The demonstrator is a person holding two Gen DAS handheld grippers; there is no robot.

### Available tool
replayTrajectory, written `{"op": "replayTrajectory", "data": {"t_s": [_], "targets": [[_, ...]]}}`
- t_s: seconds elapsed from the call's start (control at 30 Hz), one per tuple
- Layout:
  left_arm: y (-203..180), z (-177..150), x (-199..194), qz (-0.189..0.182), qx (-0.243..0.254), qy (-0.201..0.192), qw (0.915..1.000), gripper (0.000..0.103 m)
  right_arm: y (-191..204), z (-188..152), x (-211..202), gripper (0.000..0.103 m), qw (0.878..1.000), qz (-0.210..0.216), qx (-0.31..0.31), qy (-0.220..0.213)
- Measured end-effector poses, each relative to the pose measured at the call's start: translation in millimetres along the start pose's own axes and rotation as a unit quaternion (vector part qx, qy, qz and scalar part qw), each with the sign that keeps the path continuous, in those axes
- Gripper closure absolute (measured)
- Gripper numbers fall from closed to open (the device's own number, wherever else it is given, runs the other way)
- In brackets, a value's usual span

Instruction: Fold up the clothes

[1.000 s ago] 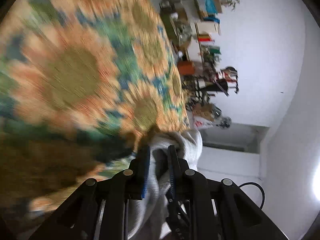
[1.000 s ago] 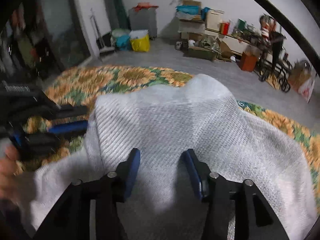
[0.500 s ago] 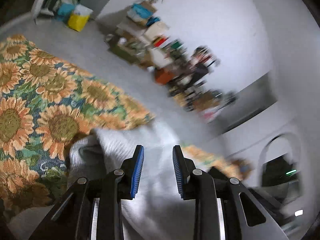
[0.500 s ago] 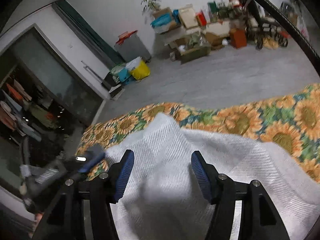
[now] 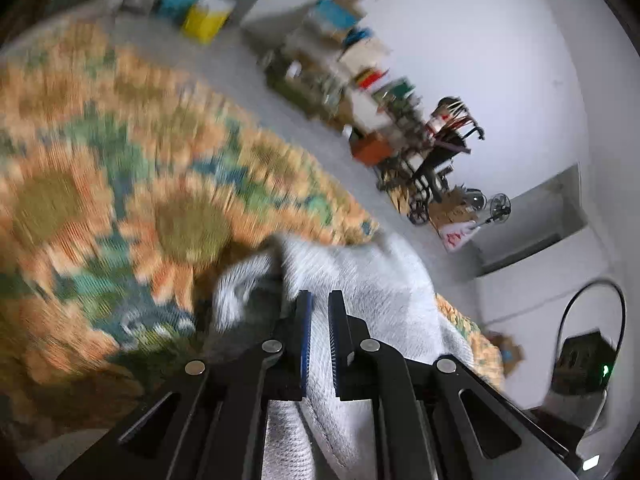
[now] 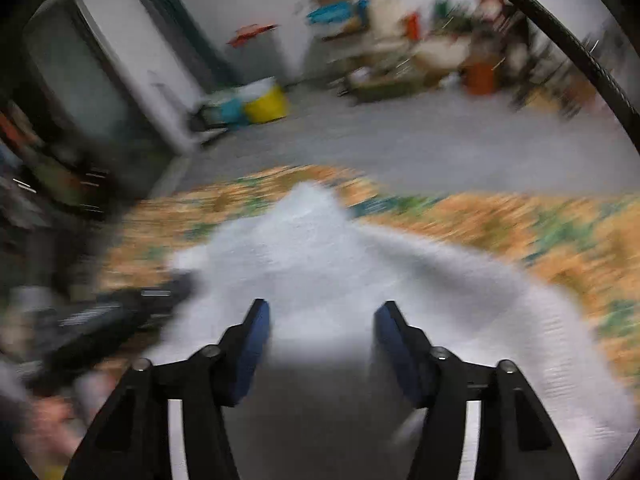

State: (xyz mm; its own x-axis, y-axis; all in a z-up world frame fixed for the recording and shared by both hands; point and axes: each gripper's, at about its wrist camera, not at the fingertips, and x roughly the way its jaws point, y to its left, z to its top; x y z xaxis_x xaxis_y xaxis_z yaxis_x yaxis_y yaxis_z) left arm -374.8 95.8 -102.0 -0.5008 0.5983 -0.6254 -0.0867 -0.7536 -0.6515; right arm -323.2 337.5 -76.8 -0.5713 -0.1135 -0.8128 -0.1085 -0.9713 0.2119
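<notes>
A white knitted garment (image 5: pixel 380 280) lies bunched on a sunflower-print cover (image 5: pixel 120 180). My left gripper (image 5: pixel 320 300) is at the garment's edge. Its jaws are closing to a narrow slit, and white knit fills the gap between the blue pads. In the right wrist view the garment (image 6: pixel 320 248) rises to a peak over the cover (image 6: pixel 520 224). My right gripper (image 6: pixel 322 312) hangs above it with its jaws wide and nothing pinched. The left gripper (image 6: pixel 120 316) shows blurred at the garment's left corner.
A grey floor (image 6: pixel 440 140) lies beyond the cover. Cluttered shelves and boxes (image 5: pixel 352 64), a yellow bag (image 6: pixel 266 104), a black wheeled frame (image 5: pixel 440 160) and a small fan (image 5: pixel 500 204) stand along the far wall. A person's hand (image 6: pixel 44 420) is at the lower left.
The left jaws opened off the cloth half a second ago and have narrowed again on it, and the left wrist has rolled. The right jaws have spread wider. Both views have swung and blurred.
</notes>
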Motion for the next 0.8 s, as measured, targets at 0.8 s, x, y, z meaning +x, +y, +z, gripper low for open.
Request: {"op": "replayTrajectory", "data": {"t_s": [0.8], "targets": [[1, 8, 34, 0.02, 0.046, -0.011, 0.9987, 0.093, 47, 53, 6, 0.051, 0.999, -0.036, -0.041, -0.002]]}}
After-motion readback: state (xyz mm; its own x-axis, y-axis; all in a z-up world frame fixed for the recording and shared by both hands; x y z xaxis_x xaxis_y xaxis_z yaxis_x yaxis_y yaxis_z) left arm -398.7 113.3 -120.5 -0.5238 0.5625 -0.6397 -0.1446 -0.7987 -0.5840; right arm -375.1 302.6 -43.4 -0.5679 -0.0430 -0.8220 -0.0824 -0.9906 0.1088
